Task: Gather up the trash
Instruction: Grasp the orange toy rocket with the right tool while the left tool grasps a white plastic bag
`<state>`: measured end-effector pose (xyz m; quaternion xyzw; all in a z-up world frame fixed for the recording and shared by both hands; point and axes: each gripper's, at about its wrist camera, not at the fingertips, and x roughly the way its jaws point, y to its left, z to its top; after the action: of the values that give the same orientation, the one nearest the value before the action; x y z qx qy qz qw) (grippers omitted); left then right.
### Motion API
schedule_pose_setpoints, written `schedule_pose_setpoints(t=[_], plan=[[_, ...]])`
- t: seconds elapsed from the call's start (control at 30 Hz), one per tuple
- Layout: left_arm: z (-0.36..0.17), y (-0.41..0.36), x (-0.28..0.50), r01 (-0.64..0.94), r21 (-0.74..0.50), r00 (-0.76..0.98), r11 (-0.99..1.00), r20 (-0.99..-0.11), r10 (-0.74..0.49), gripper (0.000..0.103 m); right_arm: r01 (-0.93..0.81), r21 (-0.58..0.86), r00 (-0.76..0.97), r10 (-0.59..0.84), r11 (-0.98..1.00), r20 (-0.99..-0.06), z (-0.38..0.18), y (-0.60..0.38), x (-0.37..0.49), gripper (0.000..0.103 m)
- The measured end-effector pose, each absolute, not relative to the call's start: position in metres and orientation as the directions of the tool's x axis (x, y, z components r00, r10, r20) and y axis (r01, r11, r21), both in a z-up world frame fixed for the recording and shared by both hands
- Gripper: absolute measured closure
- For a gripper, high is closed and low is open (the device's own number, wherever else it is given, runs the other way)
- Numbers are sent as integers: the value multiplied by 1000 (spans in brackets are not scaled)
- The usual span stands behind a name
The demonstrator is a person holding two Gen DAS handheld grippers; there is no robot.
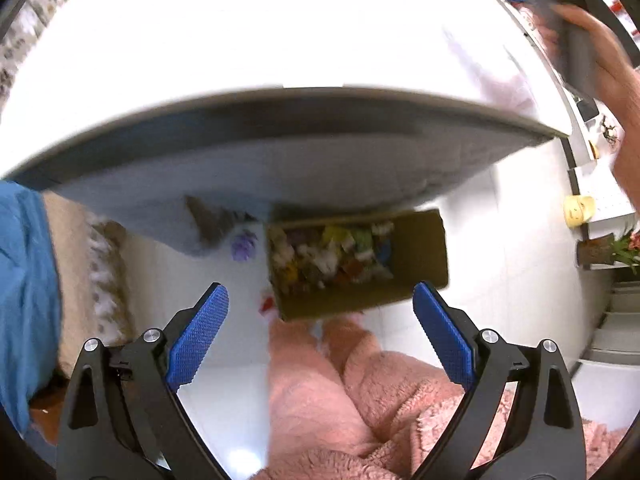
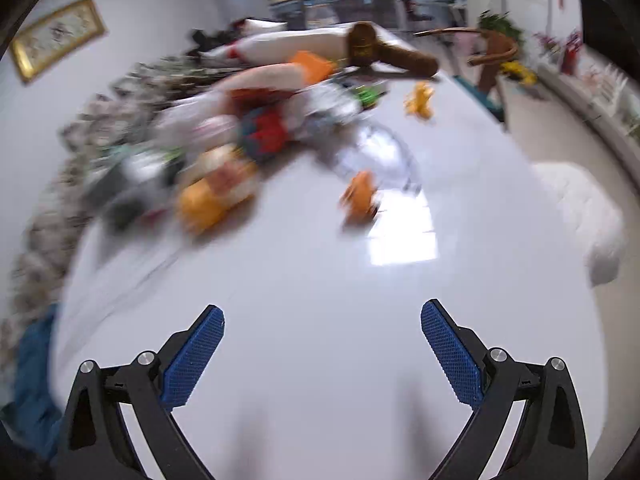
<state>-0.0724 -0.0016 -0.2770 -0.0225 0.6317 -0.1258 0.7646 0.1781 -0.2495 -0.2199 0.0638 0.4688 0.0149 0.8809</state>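
Gaping wide and holding nothing, the left claw (image 1: 320,304) hangs past the white surface's edge (image 1: 280,104), above a cardboard box (image 1: 358,264) of colourful trash on the floor. The right claw (image 2: 322,320), equally spread and empty, hovers over bare tabletop, well apart from the blurred litter pile (image 2: 240,140) farther back.

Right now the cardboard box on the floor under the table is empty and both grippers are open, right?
Not quite. The cardboard box is full of colourful trash, as the left wrist view shows. Both the left gripper and right gripper are open.
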Motion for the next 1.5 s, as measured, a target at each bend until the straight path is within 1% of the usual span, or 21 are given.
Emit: schedule_pose_setpoints(t=[0.07, 0.13, 0.17, 0.27, 0.3, 0.33, 0.57, 0.67, 0.77, 0.8, 0.9, 0.97, 1.03, 1.1, 1.13, 1.23, 1.27, 1.3, 1.33, 1.43, 1.5], plan=[[-268, 7, -74, 155, -190, 193, 969, -957, -218, 12, 53, 50, 534, 14, 997, -845, -228, -245, 217, 7], [-262, 15, -75, 146, -180, 199, 973, -958, -207, 12, 69, 12, 509, -25, 998, -860, -233, -244, 235, 14], [-260, 18, -74, 139, -176, 203, 975, -958, -202, 12, 85, -8, 478, -48, 996, -877, -240, -243, 249, 26], [-257, 28, -71, 118, -173, 213, 978, -958, -195, 12, 115, 22, 458, -33, 993, -888, -245, -248, 261, 44], [-255, 30, -69, 115, -174, 216, 978, -957, -196, 12, 110, 29, 462, -25, 994, -887, -244, -248, 263, 53], [-254, 33, -67, 114, -171, 220, 979, -956, -193, 12, 100, 49, 459, -2, 994, -888, -243, -247, 261, 71], [-232, 24, -26, 169, -183, 266, 968, -938, -224, 12, 4, 214, 475, 186, 977, -860, -216, -254, 200, 78], [-213, 2, 5, 250, -107, 351, 962, -916, -193, 12, -19, 269, 495, 242, 963, -834, -200, -259, 167, 79], [-202, -31, 53, 332, 50, 454, 942, -884, -113, 12, -6, 349, 523, 300, 937, -798, -187, -272, 119, 79], [-201, -37, 74, 341, 63, 460, 938, -881, -108, 12, -5, 371, 529, 317, 929, -787, -184, -274, 104, 79], [-189, -46, 157, 302, -65, 436, 951, -878, -198, 12, 10, 406, 537, 338, 914, -773, -180, -278, 76, 79], [-182, -52, 206, 253, -81, 466, 964, -863, -194, 12, 25, 427, 540, 347, 904, -767, -180, -280, 58, 79], [-176, -60, 251, 210, -45, 495, 977, -856, -146, 12, 40, 440, 541, 351, 897, -764, -181, -282, 45, 79], [-173, -78, 296, 193, 75, 515, 978, -856, -36, 12, 64, 449, 546, 345, 891, -764, -181, -285, 34, 79], [-174, -83, 315, 191, 96, 505, 977, -863, -14, 12, 70, 452, 548, 345, 889, -762, -181, -286, 30, 79], [-180, -87, 360, 147, 50, 472, 988, -881, -26, 12, 93, 454, 557, 332, 886, -762, -179, -288, 18, 79], [-182, -87, 371, 139, 34, 471, 990, -882, -35, 13, 104, 454, 556, 326, 885, -764, -180, -289, 14, 79], [-189, -86, 382, 135, -8, 427, 991, -902, -65, 27, 111, 455, 557, 324, 883, -765, -180, -290, 10, 79], [-196, -84, 390, 133, -43, 391, 990, -916, -93, 37, 116, 456, 560, 321, 882, -764, -179, -291, 7, 79], [-190, -86, 391, 138, -45, 405, 989, -909, -98, 38, 124, 447, 566, 307, 886, -765, -177, -294, 2, 79], [-178, -83, 381, 163, -88, 416, 983, -897, -149, 38, 122, 456, 571, 313, 882, -759, -174, -297, 2, 79]])
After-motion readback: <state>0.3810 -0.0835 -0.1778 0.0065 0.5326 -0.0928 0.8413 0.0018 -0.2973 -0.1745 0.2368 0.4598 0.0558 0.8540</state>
